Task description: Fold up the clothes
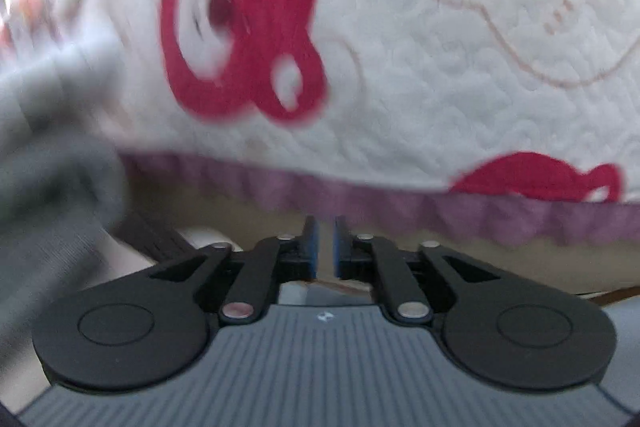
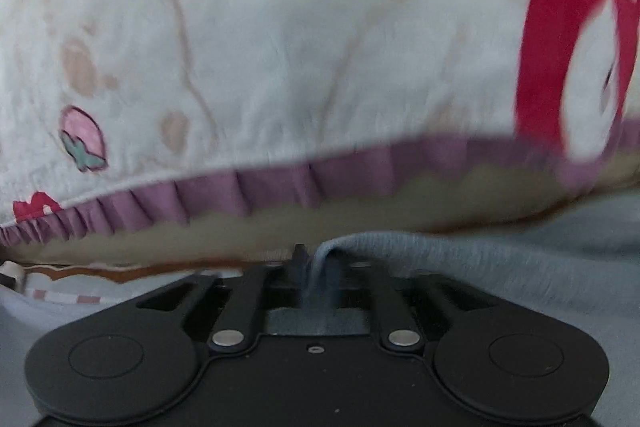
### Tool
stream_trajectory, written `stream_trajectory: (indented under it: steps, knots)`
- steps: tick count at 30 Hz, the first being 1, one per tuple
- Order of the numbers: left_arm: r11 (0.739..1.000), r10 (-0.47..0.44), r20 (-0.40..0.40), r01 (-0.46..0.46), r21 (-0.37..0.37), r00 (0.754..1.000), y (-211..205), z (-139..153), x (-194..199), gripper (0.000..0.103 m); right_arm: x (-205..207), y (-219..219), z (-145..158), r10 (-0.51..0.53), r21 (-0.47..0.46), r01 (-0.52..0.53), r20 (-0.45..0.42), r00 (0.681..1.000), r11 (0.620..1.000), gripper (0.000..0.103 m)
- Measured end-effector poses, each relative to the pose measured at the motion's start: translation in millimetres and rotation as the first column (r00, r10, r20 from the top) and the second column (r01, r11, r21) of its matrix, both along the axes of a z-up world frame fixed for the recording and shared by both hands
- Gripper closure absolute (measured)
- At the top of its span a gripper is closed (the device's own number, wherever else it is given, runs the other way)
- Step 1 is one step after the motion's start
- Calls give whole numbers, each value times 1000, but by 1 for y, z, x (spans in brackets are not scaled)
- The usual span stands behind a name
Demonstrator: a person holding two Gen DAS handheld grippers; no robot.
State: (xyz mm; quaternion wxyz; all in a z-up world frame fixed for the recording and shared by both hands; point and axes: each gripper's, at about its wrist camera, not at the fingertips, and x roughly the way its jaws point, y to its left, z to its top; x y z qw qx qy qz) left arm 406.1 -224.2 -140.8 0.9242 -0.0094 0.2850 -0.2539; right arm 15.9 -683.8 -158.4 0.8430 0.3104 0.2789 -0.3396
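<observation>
A grey garment (image 1: 48,187) hangs blurred at the left of the left wrist view, beside and apart from my left gripper (image 1: 327,227). That gripper's blue pads (image 1: 314,247) stand almost together with a thin gap and nothing between them. In the right wrist view the same grey-blue garment (image 2: 520,267) spreads to the right, and a fold of its edge runs down between the fingers of my right gripper (image 2: 316,255), which is shut on it. The fabric hides the right fingertips.
A white quilted bedspread (image 1: 400,87) with red bear prints and a purple ruffled hem (image 2: 280,183) fills the upper part of both views, close ahead of both grippers. A cream mattress edge (image 2: 360,219) shows under the ruffle.
</observation>
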Motion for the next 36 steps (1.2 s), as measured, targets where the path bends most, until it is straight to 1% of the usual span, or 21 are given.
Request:
stream_trajectory:
  steps: [1, 2, 3, 5, 7, 9, 11, 12, 15, 19, 20, 22, 23, 25, 27, 29, 30, 32, 34, 35, 36]
  knots:
    - [998, -1, -64, -3, -57, 998, 9, -5, -4, 63, 0, -1, -6, -22, 34, 22, 9, 1000, 999, 47]
    - [994, 8, -116, -21, -109, 993, 20, -10, -10, 63, -1, -2, -13, -45, 67, 44, 16, 999, 997, 47]
    - [992, 28, -128, -43, -116, 991, 30, -10, -21, 63, -2, -3, -19, -65, 97, 62, 25, 998, 993, 47]
    - [992, 49, -128, -63, -108, 991, 54, -9, -51, 62, -8, 12, -18, -26, 64, 20, 88, 996, 998, 48]
    - [992, 67, -128, -80, -100, 990, 79, -8, -81, 62, -8, 34, -11, 28, 12, -29, 84, 996, 1000, 47]
    - [991, 97, -164, -110, -75, 982, 108, -10, -111, 62, -8, 61, -3, 122, -31, -120, 79, 989, 992, 47]
    - [984, 158, -237, -174, -46, 959, 136, -11, -131, 62, -9, 96, 6, 231, -89, -225, 75, 970, 970, 47]
    - [977, 184, -270, -206, -54, 945, 151, -12, -140, 62, -9, 114, 10, 286, -117, -276, 71, 956, 954, 47]
    - [955, 167, -369, -243, -171, 914, 177, -22, -155, 64, -5, 175, 10, 459, -164, -448, 33, 888, 879, 48]
    - [897, 114, -491, -302, -322, 864, 211, -37, -174, 63, 3, 249, 2, 651, -166, -648, -40, 758, 743, 49]
    - [878, 97, -519, -318, -357, 850, 219, -40, -179, 62, 4, 264, -1, 676, -165, -675, -54, 735, 720, 49]
    - [897, 118, -557, -329, -295, 822, 218, -49, -187, 62, 5, 293, -8, 723, -161, -725, -79, 686, 670, 49]
    - [906, 120, -581, -328, -267, 805, 215, -56, -189, 62, 4, 302, -10, 737, -148, -739, -81, 671, 657, 49]
    - [902, 91, -640, -335, -271, 763, 211, -70, -190, 62, 1, 316, -15, 753, -136, -760, -107, 649, 636, 49]
    - [879, 33, -679, -344, -329, 734, 209, -81, -188, 62, 0, 324, -20, 760, -152, -779, -171, 628, 609, 49]
    - [860, 7, -687, -355, -367, 727, 206, -88, -184, 59, -1, 332, -24, 762, -166, -798, -236, 603, 580, 49]
    - [856, 8, -685, -359, -371, 728, 203, -91, -183, 58, -2, 336, -28, 764, -178, -814, -282, 580, 552, 49]
    - [858, 14, -692, -365, -363, 721, 198, -97, -179, 57, -5, 345, -35, 761, -197, -846, -371, 532, 495, 49]
    - [863, 27, -685, -363, -351, 728, 192, -102, -177, 63, -2, 344, -44, 764, -187, -864, -406, 501, 468, 49]
    - [866, 34, -681, -361, -345, 732, 189, -105, -176, 69, 1, 338, -47, 776, -166, -865, -388, 498, 473, 52]
    - [874, 37, -663, -345, -341, 748, 189, -105, -178, 98, 4, 332, -51, 786, -147, -866, -370, 496, 477, 56]
